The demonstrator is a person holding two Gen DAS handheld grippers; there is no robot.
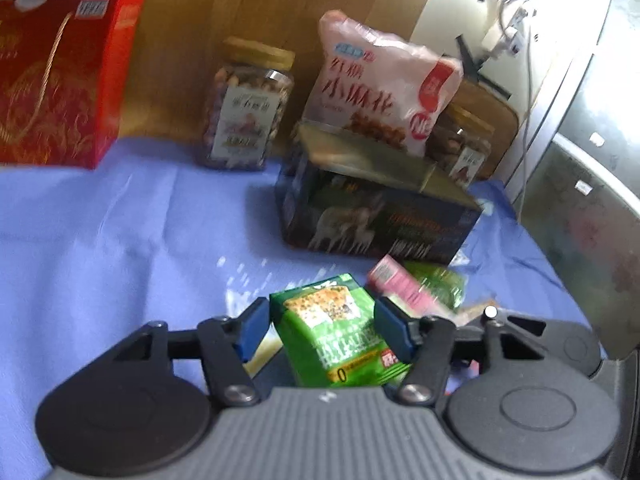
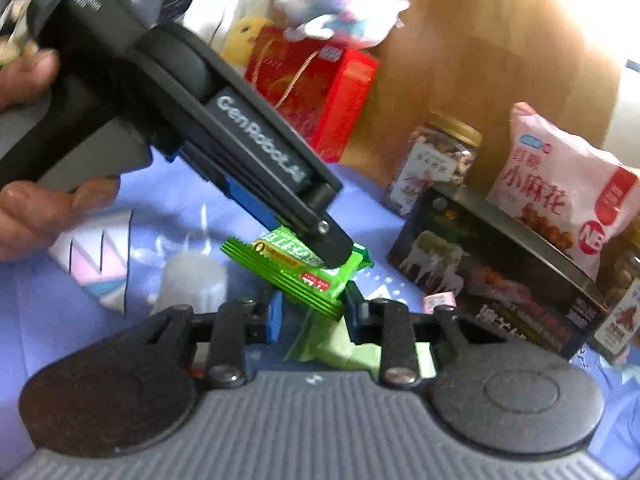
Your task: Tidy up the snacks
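Observation:
My left gripper (image 1: 324, 328) is shut on a green snack packet (image 1: 336, 336), its blue pads pressing both sides, just above the blue cloth (image 1: 120, 240). In the right wrist view the same left gripper (image 2: 332, 248) reaches in from the upper left, held by a person's hand (image 2: 36, 200), and carries that green packet (image 2: 288, 264). The packet's striped end hangs over my right gripper (image 2: 314, 314). A paler green wrapper (image 2: 336, 348) lies between the right fingers. Whether the pads press on it is not visible.
A dark box (image 1: 380, 220) stands ahead with a pink bag (image 1: 380, 84) on top. Two nut jars (image 1: 248, 108) and a red gift box (image 1: 60, 88) line the wooden back. Pink (image 1: 400, 288) and green (image 1: 440, 284) packets lie beside the box. A white object (image 2: 192, 280) sits left.

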